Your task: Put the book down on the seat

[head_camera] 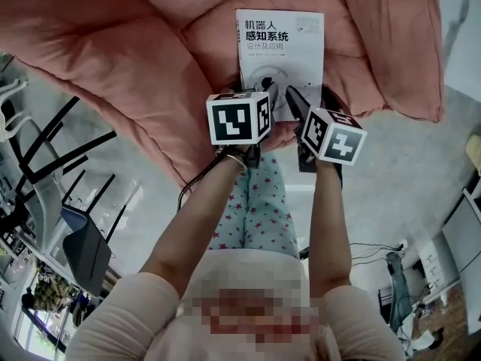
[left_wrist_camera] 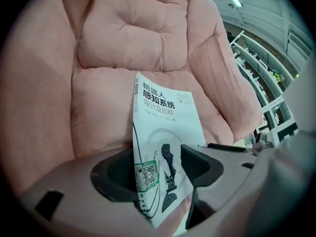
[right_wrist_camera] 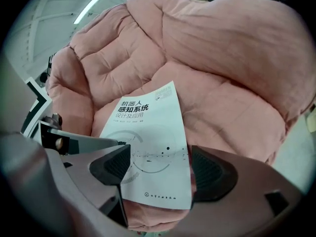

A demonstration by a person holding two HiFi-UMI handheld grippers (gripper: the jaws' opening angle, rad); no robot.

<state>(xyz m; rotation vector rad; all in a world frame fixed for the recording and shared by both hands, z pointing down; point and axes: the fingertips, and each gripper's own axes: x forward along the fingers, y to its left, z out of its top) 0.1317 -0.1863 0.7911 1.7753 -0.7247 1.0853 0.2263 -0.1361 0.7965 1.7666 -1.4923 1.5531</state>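
the book (head_camera: 279,51) lay cover-up on the pink seat cushion (head_camera: 143,59). the left gripper (left_wrist_camera: 158,169) stood at the book's seven o'clock corner, its jaws wide apart with the near edge between them, not pinching it. the right gripper (right_wrist_camera: 160,167) was spread just as wide, straddling the five o'clock corner.

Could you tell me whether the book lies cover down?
No, the book lies on the pink seat with its printed title facing up.

place: lab or workshop hall | evidence: white metal racks (left_wrist_camera: 259,70), ceiling strip light (right_wrist_camera: 89,8), bare grey floor (head_camera: 406,171)
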